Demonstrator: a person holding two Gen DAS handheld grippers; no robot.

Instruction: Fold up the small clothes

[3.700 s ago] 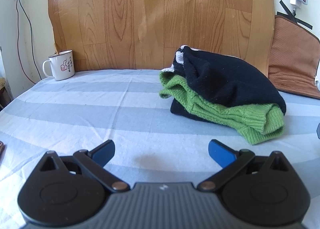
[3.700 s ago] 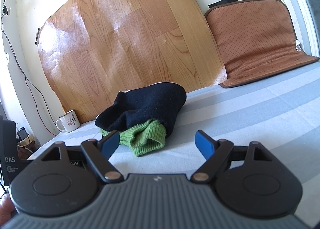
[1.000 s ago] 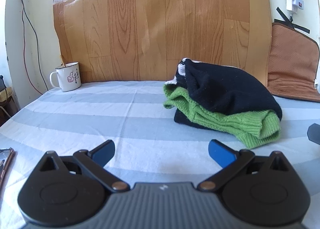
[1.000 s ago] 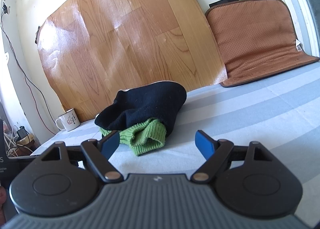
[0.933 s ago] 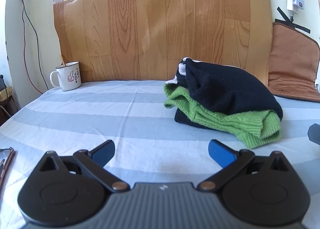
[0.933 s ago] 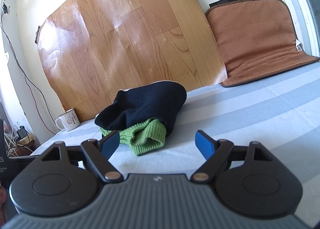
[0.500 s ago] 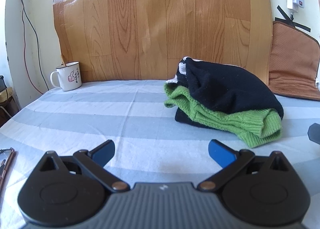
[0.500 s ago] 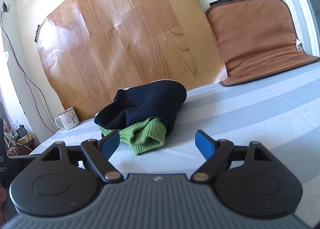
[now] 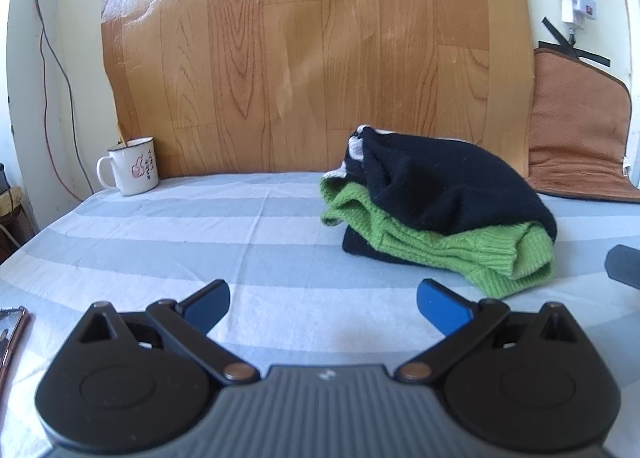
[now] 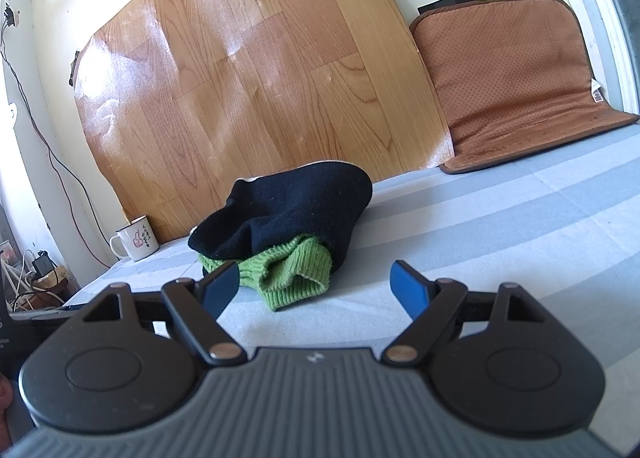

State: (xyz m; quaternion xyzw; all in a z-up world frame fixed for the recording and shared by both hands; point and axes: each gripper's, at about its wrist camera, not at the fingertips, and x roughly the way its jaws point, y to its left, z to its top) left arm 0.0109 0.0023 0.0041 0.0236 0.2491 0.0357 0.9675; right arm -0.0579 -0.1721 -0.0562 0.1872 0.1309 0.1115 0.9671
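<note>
A small pile of knitwear lies on the blue-striped bedsheet: a black garment draped over a folded green sweater, with a bit of white cloth at the back. In the right wrist view the same black garment covers the green sweater. My left gripper hovers open over bare sheet, short of the pile and to its left. My right gripper is open too, empty, with the green cuff just beyond its left finger.
A white enamel mug stands at the back left by the wood-pattern panel. A brown cushion leans on the wall at the right. A phone edge lies at the left. Cables and a power strip hang on the wall.
None over the last second. Since the oldest frames the left view has shifted slightly, with the pile and the mug sitting a little further right.
</note>
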